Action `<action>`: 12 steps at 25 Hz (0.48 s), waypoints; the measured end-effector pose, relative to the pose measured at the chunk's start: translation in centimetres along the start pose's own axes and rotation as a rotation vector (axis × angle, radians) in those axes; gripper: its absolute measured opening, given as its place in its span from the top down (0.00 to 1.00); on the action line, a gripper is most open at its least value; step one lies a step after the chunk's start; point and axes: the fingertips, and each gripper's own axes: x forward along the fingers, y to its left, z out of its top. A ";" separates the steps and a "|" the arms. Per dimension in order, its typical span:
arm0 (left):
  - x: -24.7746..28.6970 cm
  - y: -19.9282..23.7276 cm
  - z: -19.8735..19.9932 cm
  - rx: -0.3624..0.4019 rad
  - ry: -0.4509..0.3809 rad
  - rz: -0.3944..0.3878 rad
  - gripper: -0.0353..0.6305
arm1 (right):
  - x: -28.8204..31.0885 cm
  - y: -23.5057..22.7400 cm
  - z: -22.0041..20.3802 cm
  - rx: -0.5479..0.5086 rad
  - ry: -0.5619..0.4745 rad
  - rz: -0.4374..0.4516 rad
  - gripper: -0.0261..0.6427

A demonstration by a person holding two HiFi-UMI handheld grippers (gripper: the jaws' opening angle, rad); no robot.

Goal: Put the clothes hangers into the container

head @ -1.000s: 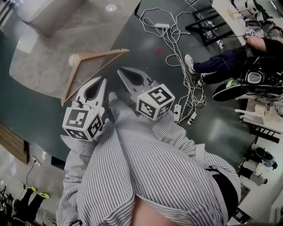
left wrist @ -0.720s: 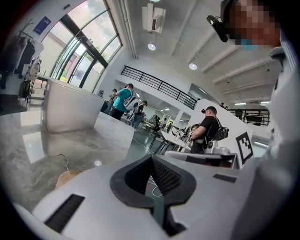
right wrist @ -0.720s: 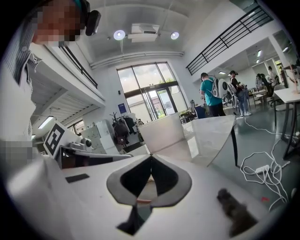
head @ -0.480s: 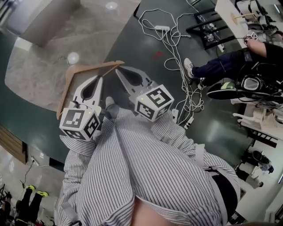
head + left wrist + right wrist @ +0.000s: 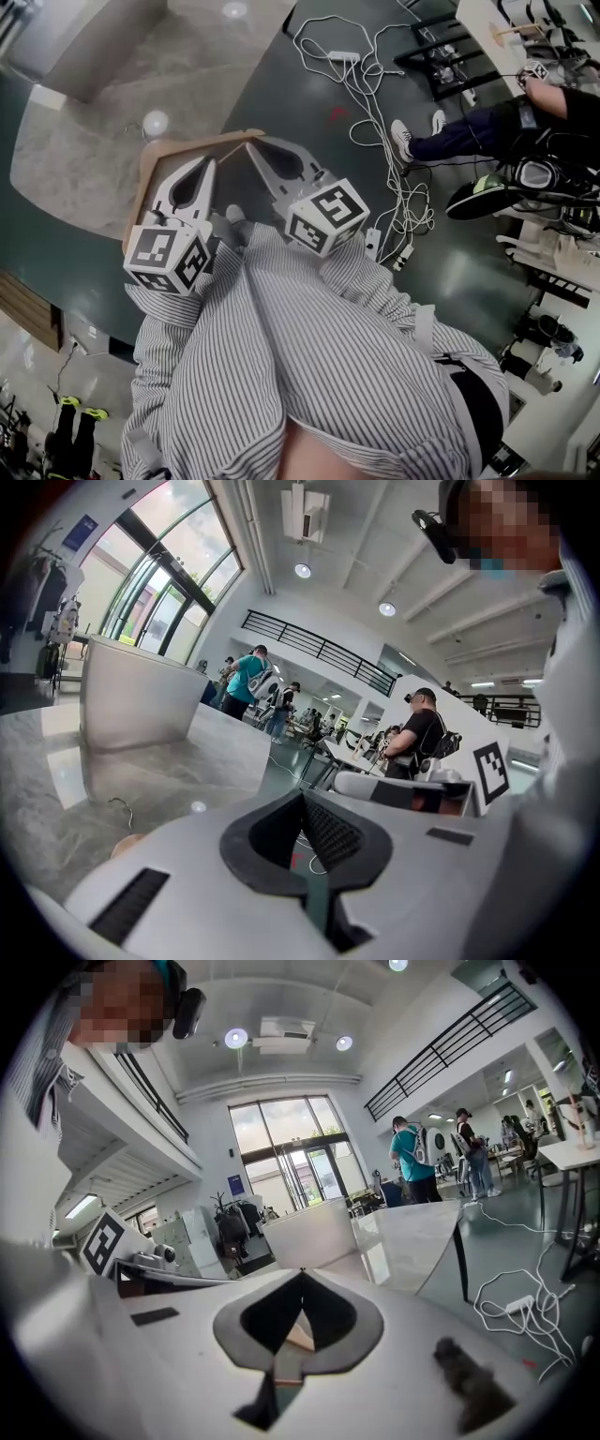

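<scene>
Task judged not started: the one hanger [image 5: 192, 140] in view lies flat on the counter [image 5: 75, 169], just ahead of both grippers and well apart from the container [image 5: 94, 37], whose inside cannot be seen; pick-up, carry and drop all remain. The left gripper [image 5: 208, 162] and right gripper [image 5: 249, 146] each have their fingers together, holding nothing. The hanger is pale bare wood, triangular, with a thin wire hook; the counter is polished grey stone; the container is a plain white, straight-walled tub.
</scene>
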 end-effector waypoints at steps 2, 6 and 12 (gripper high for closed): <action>0.1 0.3 0.2 -0.002 0.002 0.000 0.93 | 0.0 -0.2 0.2 0.002 -0.006 -0.013 0.94; -0.1 0.9 0.6 -0.002 0.010 -0.006 0.93 | 0.4 0.0 0.5 0.022 -0.010 -0.032 0.94; -0.9 1.7 0.1 -0.013 0.047 -0.002 0.93 | 0.3 1.4 -0.8 0.050 0.020 -0.028 0.94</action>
